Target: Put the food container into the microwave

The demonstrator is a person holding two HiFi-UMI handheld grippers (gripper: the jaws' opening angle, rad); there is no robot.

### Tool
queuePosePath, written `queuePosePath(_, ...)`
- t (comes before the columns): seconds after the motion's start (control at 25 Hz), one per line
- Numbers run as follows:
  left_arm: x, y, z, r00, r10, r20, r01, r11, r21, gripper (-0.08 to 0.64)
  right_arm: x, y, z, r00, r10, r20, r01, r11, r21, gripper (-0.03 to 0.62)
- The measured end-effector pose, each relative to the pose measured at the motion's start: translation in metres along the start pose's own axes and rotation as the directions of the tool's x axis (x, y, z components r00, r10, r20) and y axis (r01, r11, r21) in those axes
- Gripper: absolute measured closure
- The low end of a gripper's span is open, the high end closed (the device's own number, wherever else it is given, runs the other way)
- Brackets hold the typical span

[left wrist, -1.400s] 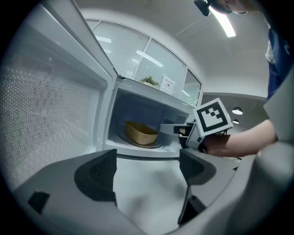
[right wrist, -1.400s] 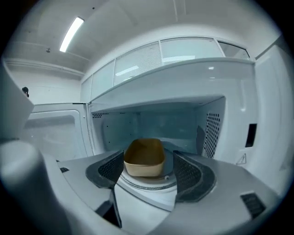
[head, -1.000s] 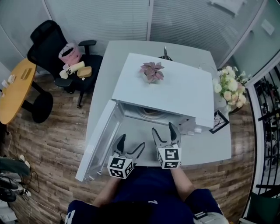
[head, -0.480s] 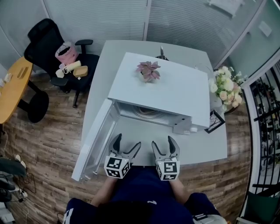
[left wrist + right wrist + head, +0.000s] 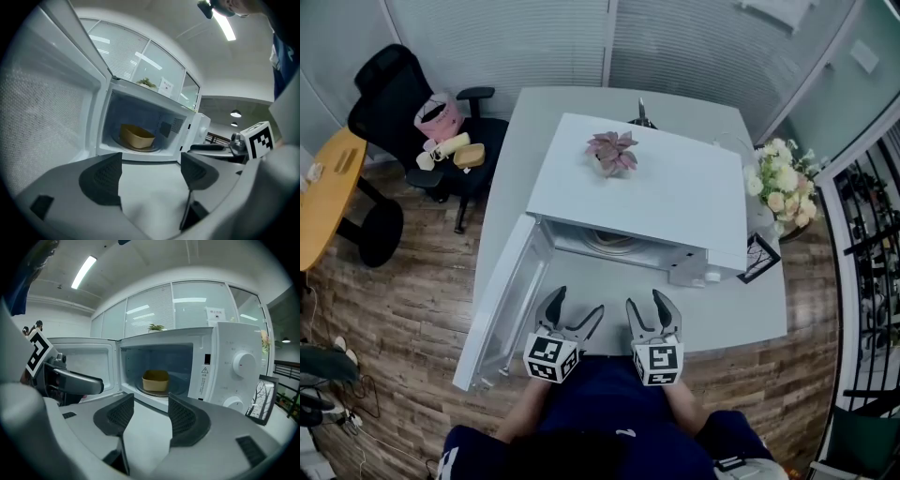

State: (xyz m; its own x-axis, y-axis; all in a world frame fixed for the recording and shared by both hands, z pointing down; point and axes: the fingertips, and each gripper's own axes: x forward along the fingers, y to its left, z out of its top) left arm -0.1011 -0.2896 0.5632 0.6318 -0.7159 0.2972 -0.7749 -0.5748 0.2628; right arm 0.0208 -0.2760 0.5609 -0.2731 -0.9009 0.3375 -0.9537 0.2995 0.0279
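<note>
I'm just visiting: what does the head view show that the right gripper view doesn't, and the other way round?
Only the head view shows the black office chair and the wooden floor. Only the right gripper view shows the tan food container sitting inside the microwave. Both show that white microwave with its door swung open.

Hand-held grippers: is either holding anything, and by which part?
Nothing. The jaws of the left hand-held gripper and right hand-held gripper have just been closing, empty; the food container sits in the microwave.
</note>
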Motion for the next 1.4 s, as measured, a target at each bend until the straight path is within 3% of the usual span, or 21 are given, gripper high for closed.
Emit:
queuePosePath(0.08, 0.003, -0.003, -0.002, 1.0, -0.026, -0.017, 0.026, 1.0, -0.006, 0.201, 0.0, 0.0, 0.002, 1.0, 0.003, 0.01, -0.003, 1.0, 0.014, 0.4)
queuePosePath(0.24, 0.002, -0.007, 0.002, 0.999, -0.042, -0.002, 0.042, 0.999, 0.008, 0.392, 0.0, 0.0, 0.001, 1.0, 0.01, 0.007, -0.011, 0.999, 0.032, 0.464)
queuePosePath(0.36, 0.002, -0.009, 0.005, 0.998, -0.057, 0.013, 0.056, 0.998, 0.009, 0.491, 0.001, 0.0, 0.0, 1.0, 0.008, 0.002, -0.008, 1.0, 0.03, 0.501)
queuePosePath(0.44, 0.002, -0.01, 0.005, 0.998, -0.066, 0.014, 0.065, 0.998, 0.008, 0.547, 0.001, -0.001, 0.0, 1.0, 0.008, 0.0, -0.008, 0.999, 0.036, 0.559)
queuePosePath(0.72, 0.006, -0.009, 0.0, 0.996, -0.085, -0.008, 0.085, 0.996, -0.029, 0.557, 0.003, 0.001, -0.001, 0.997, 0.076, 0.01, -0.076, 0.985, 0.154, 0.583)
queuePosePath(0.84, 0.006, -0.007, -0.001, 0.997, -0.08, -0.013, 0.079, 0.996, -0.031, 0.557, 0.006, 0.0, -0.006, 0.998, 0.062, -0.02, -0.058, 0.988, 0.144, 0.583)
queuePosePath(1.0, 0.007, -0.015, 0.0, 0.995, -0.092, -0.026, 0.093, 0.995, 0.039, 0.557, 0.01, -0.007, -0.011, 0.998, 0.027, -0.048, -0.02, 0.991, 0.13, 0.583)
queuePosePath(1.28, 0.009, -0.012, -0.001, 0.995, -0.093, -0.03, 0.094, 0.995, 0.024, 0.557, 0.012, -0.002, -0.01, 0.997, 0.047, -0.057, -0.041, 0.994, 0.102, 0.584)
queuePosePath(1.4, 0.01, -0.013, 0.002, 0.996, -0.088, -0.023, 0.089, 0.995, 0.054, 0.557, 0.013, -0.003, -0.01, 0.997, 0.048, -0.055, -0.043, 0.994, 0.1, 0.583)
